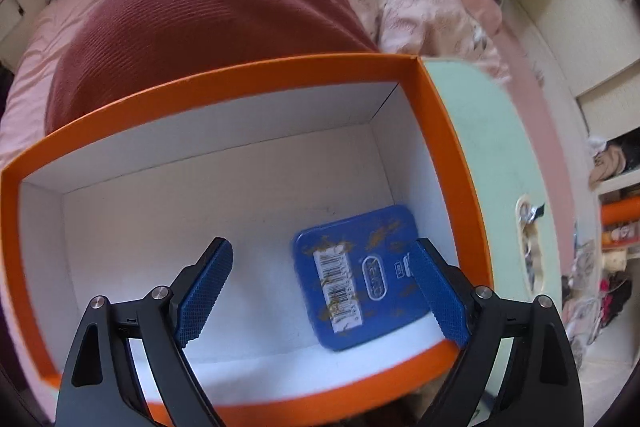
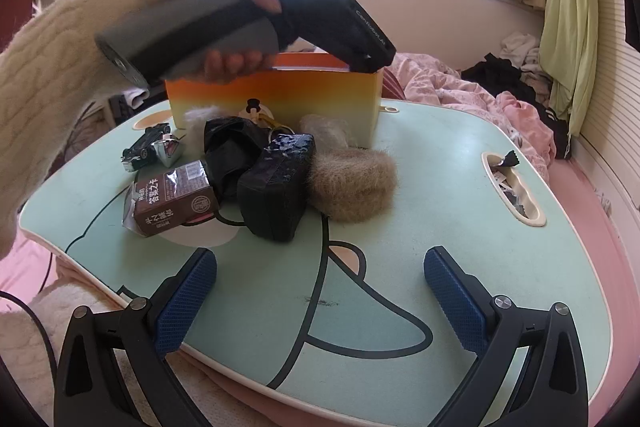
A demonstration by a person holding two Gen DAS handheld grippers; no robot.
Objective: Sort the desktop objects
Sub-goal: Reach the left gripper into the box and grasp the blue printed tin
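left gripper [image 1: 324, 291]: hanging over the orange box [image 1: 436, 131], jaws spread wide, nothing between the blue pads. From the right wrist view you can see the person's hand [image 2: 240, 23] wrapped round its grey handle, nose of the tool dipped over the box's top edge.

right gripper [image 2: 320, 299]: jaws wide apart too, holding nothing, hovering low over the near bare part of the mint-green lap table [image 2: 440, 195].

blue tin [image 1: 360, 275]: flat on the white floor of the box, in the near right corner, barcode sticker facing up. Only thing in there as far as I can tell.

orange box: sits at the far side of the table, open top, white inside.

the pile: bunched up just in front of the box. Brown drink carton [image 2: 172, 201] lying on its side, black wrapped block [image 2: 276, 187] beside it, black plastic bag [image 2: 234, 147] behind those, a tan fuzzy thing [image 2: 352, 185] touching the block's right side, toy car [image 2: 146, 147] off to the left with a shiny silver bit next to it.

table slot [image 2: 516, 187]: right edge cutout, some wrappers stuffed in it.

backdrop: pink bedding, dark red cushion [image 1: 208, 39] right behind the box.
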